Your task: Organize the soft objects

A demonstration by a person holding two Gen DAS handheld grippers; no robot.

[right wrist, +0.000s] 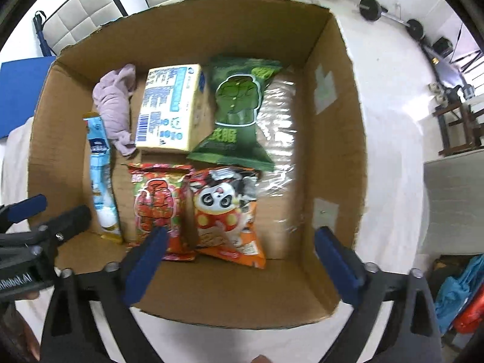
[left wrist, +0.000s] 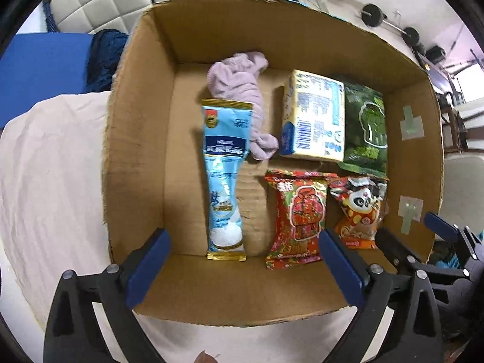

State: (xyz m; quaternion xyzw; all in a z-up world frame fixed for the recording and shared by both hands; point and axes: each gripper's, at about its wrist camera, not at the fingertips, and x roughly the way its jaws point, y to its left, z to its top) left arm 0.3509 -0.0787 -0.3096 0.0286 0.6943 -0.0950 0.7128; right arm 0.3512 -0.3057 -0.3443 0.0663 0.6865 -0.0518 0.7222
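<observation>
An open cardboard box (left wrist: pixel 136 157) (right wrist: pixel 332 121) holds a lilac cloth (left wrist: pixel 239 87) (right wrist: pixel 113 103), a long blue sachet (left wrist: pixel 225 175) (right wrist: pixel 101 175), a yellow-blue carton (left wrist: pixel 314 118) (right wrist: pixel 169 109), a green packet (left wrist: pixel 367 127) (right wrist: pixel 239 112), a red packet (left wrist: pixel 298 217) (right wrist: pixel 157 205) and an orange panda packet (left wrist: pixel 360 211) (right wrist: pixel 227 214). My left gripper (left wrist: pixel 245 269) is open and empty above the box's near wall. My right gripper (right wrist: pixel 239 269) is open and empty above the near wall, over the red and panda packets.
The box stands on a pale sheet (left wrist: pixel 51 166). A blue mat (left wrist: pixel 42 63) and a dark blue cloth (left wrist: pixel 106 57) lie at the left. Clear tape (right wrist: pixel 278 139) covers the box floor at the right. Barbells (right wrist: pixel 390 15) lie on the floor beyond.
</observation>
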